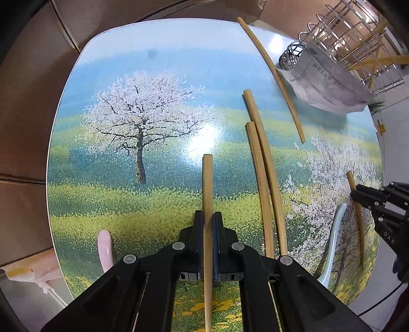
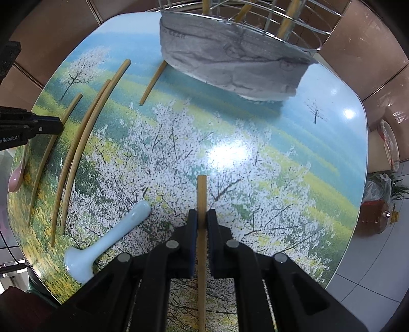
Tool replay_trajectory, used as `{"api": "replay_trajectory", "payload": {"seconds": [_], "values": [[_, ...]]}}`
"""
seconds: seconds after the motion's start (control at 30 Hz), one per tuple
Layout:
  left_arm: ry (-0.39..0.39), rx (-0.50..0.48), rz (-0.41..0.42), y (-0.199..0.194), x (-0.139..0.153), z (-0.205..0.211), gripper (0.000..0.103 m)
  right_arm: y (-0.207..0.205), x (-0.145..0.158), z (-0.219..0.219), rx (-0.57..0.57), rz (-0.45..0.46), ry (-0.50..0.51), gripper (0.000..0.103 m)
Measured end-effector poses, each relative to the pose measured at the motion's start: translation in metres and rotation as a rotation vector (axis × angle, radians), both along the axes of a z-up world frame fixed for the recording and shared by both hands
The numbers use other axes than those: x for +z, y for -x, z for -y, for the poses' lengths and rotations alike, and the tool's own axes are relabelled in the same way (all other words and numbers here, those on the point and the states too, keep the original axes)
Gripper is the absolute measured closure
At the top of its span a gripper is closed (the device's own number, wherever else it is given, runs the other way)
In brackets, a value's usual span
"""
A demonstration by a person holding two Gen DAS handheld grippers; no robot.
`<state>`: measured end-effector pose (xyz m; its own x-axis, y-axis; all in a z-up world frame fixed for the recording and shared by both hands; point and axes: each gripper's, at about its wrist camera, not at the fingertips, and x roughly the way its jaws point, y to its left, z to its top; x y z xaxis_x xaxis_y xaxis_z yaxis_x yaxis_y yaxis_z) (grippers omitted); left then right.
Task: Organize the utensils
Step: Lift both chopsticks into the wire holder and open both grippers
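Note:
My left gripper (image 1: 208,217) is shut on a bamboo chopstick (image 1: 207,178) that sticks out ahead of its pads, above the painted table (image 1: 127,204). My right gripper (image 2: 202,217) is shut on another chopstick (image 2: 202,191) in the same way. Each gripper shows in the other's view: the right gripper (image 1: 355,195) at the right edge, the left gripper (image 2: 60,125) at the left edge. Two chopsticks (image 1: 263,166) lie side by side on the table, and one more chopstick (image 1: 273,74) lies near the rack. A pale blue spoon (image 2: 107,240) and a pink spoon (image 1: 105,250) lie flat.
A wire utensil rack (image 2: 255,15) with several chopsticks standing in it sits at the table's far edge. A grey printed cloth bag (image 2: 230,66) lies under its front. Brown tiled wall surrounds the table. An oil bottle (image 2: 375,217) and plastic bags stand on the floor beside it.

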<state>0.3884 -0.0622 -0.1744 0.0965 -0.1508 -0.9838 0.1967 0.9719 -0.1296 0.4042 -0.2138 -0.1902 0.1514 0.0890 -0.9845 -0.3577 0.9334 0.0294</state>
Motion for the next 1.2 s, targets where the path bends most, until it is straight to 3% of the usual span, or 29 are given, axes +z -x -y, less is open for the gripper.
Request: {"api": "replay_trajectory", "payload": {"seconds": [0.33,0.4,0.67,0.93,1.07,1.2], "values": [[0.078,0.034,0.206,0.049,0.067,-0.017,0.097,0.061,0.071,0.029,-0.042,0.243,-0.155,0.097],[0.100,0.042,0.239,0.053,0.083,-0.035,0.097,0.080,0.084,0.031,-0.050,0.293,-0.172,0.097],[0.194,0.061,0.409,0.072,0.157,-0.042,0.097,0.125,0.153,0.048,-0.087,0.492,-0.205,0.097],[0.313,0.077,0.617,0.062,0.252,-0.028,0.097,0.108,0.250,0.056,-0.155,0.753,-0.283,0.097],[0.370,0.093,0.687,0.038,0.281,-0.016,0.097,0.080,0.293,0.067,-0.198,0.872,-0.339,0.097],[0.422,0.113,0.763,0.007,0.302,-0.004,0.097,0.053,0.316,0.079,-0.224,0.963,-0.396,0.097]]}}
